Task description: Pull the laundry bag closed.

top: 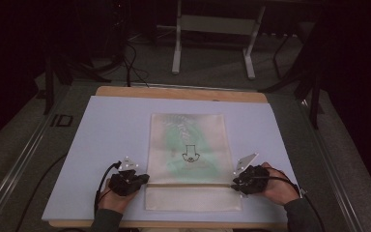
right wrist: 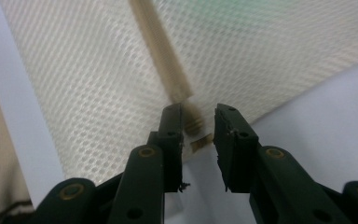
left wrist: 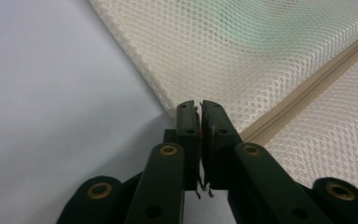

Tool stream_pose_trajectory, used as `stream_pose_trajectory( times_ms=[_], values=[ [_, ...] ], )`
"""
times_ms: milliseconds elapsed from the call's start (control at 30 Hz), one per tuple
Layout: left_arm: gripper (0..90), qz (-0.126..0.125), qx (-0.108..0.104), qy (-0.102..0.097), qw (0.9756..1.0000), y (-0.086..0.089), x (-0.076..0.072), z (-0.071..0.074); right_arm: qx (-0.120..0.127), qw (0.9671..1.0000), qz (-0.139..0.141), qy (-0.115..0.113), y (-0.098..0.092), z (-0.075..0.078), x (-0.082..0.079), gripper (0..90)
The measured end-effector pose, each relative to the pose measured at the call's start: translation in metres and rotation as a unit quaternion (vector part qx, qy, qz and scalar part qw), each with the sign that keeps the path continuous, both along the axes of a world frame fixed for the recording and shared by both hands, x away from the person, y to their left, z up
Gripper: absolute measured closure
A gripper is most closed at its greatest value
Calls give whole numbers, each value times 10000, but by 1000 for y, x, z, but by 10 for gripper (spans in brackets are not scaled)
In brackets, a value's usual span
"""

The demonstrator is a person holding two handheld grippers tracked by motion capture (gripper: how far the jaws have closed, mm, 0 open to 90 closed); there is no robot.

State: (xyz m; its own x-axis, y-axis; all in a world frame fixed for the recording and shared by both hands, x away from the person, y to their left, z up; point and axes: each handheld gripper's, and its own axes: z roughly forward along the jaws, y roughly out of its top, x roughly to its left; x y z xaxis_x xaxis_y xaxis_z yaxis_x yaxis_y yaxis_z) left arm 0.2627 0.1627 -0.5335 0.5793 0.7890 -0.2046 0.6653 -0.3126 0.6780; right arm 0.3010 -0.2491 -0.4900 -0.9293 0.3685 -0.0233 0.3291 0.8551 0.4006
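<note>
In the high view a mesh bag point(top: 189, 159) lies flat in the middle of the pale mat point(top: 111, 130), something green inside, and the left gripper point(top: 142, 179) and right gripper point(top: 235, 183) sit at the two ends of its zipper point(top: 188, 184), likely so one can anchor while the other works the pull. In the left gripper view the jaws are pressed together at the bag's edge by the zipper's end; whether mesh is caught between them I cannot tell. In the right gripper view the jaws stand apart around the zipper pull point(right wrist: 196, 122), touching nothing yet.
</note>
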Motion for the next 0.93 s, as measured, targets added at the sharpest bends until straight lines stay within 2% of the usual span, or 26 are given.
stream_pose_trajectory(
  times_ms=[167,300,467,600,667,733,767,800,933],
  values=[
    [824,-34,-4,-33,10000,2,0,0,255,9994,-175,-121,-3,4,-1,655],
    [814,-48,5,-98,9999,2,-1,1,553,9973,-395,-275,-8,7,-1,618],
    [805,-96,86,-225,9997,2,-2,3,655,9950,-671,-329,-15,3,-1,576],
    [799,-98,26,-313,9995,3,-3,5,710,9930,-884,-340,-23,0,-1,568],
    [797,-78,29,-383,9992,4,-4,6,745,9915,-1007,-345,-27,-1,-1,565],
    [789,-68,9,-418,9991,5,-5,7,884,9891,-1123,-356,-32,-1,-1,565],
    [789,-56,-2,-459,9989,5,-5,8,884,9891,-1123,-356,-32,-1,-1,565],
    [788,-40,20,-517,9987,7,-5,9,1042,9860,-1260,-339,-36,-3,-1,563],
    [771,157,182,-689,9973,12,-6,11,1011,9838,-1438,-363,-38,-8,-1,556]
  ],
)
